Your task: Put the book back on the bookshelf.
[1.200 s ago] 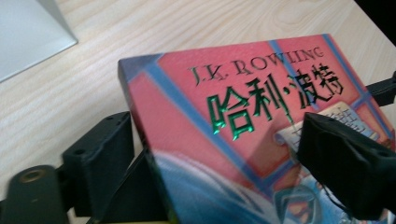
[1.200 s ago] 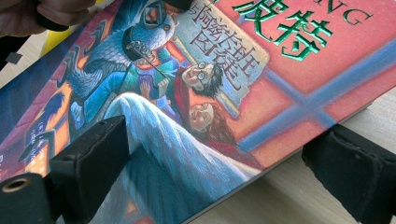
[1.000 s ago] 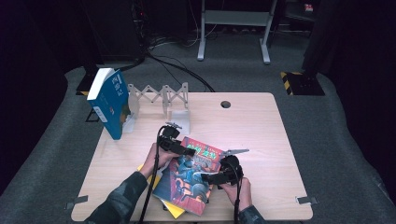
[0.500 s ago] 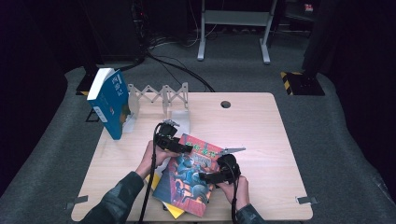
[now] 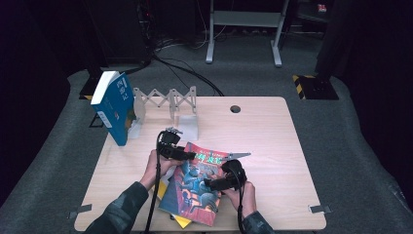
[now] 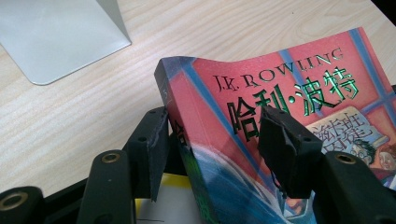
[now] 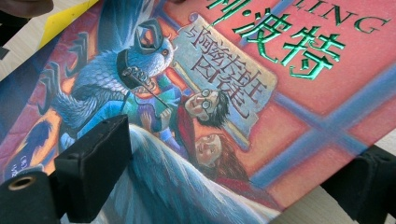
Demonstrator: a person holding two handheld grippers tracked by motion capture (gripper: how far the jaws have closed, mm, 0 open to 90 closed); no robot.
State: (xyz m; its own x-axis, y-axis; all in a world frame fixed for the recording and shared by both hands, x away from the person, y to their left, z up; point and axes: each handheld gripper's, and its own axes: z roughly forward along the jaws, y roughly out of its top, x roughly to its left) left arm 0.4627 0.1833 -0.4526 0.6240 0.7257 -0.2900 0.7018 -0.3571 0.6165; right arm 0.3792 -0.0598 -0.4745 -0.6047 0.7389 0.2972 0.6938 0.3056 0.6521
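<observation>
A red and blue illustrated paperback (image 5: 195,190) lies tilted at the table's near middle, on top of a yellow book (image 5: 180,222). My left gripper (image 5: 192,156) is at its far left corner. In the left gripper view the spine corner of the paperback (image 6: 280,84) sits between the jaws of the gripper (image 6: 212,135). One pad is against the spine side and the other on the front cover. These jaws have just been closing onto it. My right gripper (image 5: 209,184) is at the book's right edge. There the cover (image 7: 303,93) runs across the gripper (image 7: 240,140), one jaw on top and one beneath.
A blue book (image 5: 114,105) stands upright at the table's far left, beside a white folding book rack (image 5: 165,100) with a white end plate (image 6: 56,37). A grey metal piece (image 5: 236,156) lies by the paperback's far right corner. The tabletop has a round cable hole (image 5: 235,108).
The left gripper has settled slightly lower onto the paperback's far left corner, and its jaws have drawn in. The right hand and the book stay where they were.
</observation>
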